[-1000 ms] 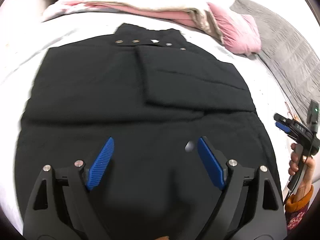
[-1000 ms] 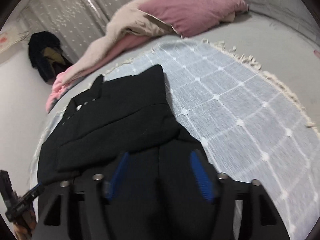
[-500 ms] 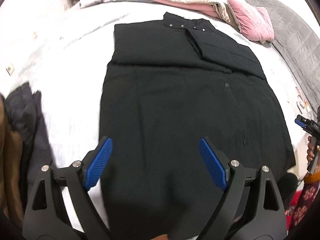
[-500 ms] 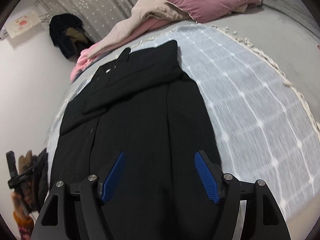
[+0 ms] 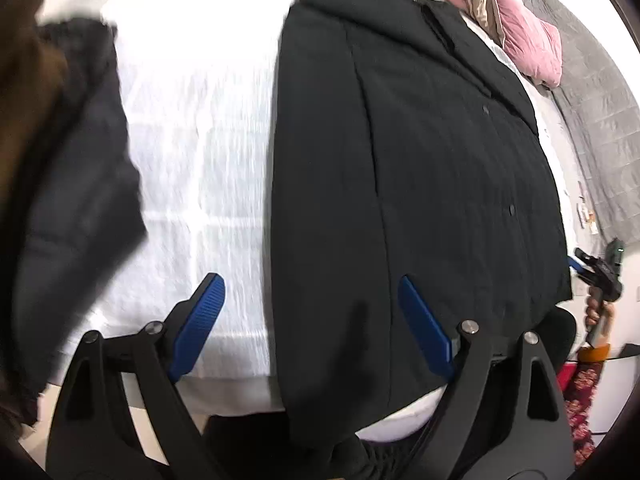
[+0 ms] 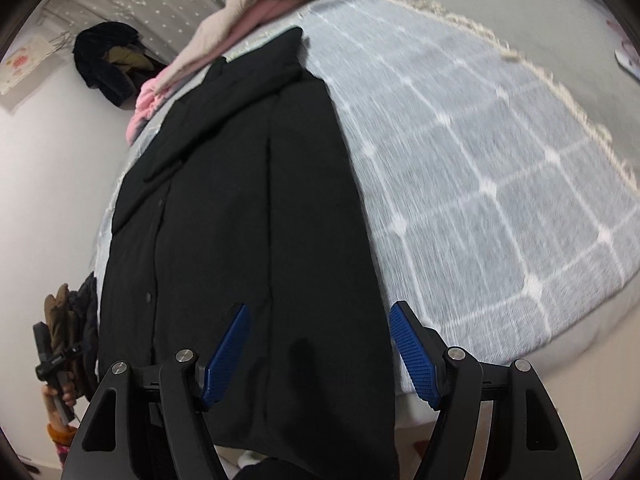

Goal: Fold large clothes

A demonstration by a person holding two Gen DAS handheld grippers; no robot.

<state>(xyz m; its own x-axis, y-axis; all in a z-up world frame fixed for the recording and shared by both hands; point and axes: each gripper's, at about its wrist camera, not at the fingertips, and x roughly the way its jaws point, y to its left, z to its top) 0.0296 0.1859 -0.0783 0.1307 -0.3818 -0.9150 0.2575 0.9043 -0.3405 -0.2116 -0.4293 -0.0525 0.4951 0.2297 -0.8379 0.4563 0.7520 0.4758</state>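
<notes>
A long black coat [image 5: 420, 168] lies flat on the bed, collar far, hem hanging over the near edge; it also shows in the right wrist view [image 6: 248, 208]. Its sleeves are folded across the chest. My left gripper [image 5: 312, 320] is open and empty above the coat's left hem corner, one finger over the bedspread, one over the coat. My right gripper [image 6: 320, 352] is open and empty above the coat's right hem corner. Each gripper shows small in the other's view: the right gripper [image 5: 596, 276] and the left gripper [image 6: 56, 360].
A white checked bedspread [image 6: 480, 184] covers the bed. A pink pillow [image 5: 528, 40] and a pile of bedding [image 6: 256, 8] lie at the head. A dark garment [image 5: 76, 184] lies at the left. Clothes [image 6: 108, 60] hang on the wall.
Both grippers have pulled back from over the coat's middle toward its hem at the near bed edge and spread to its two corners. Both stay open.
</notes>
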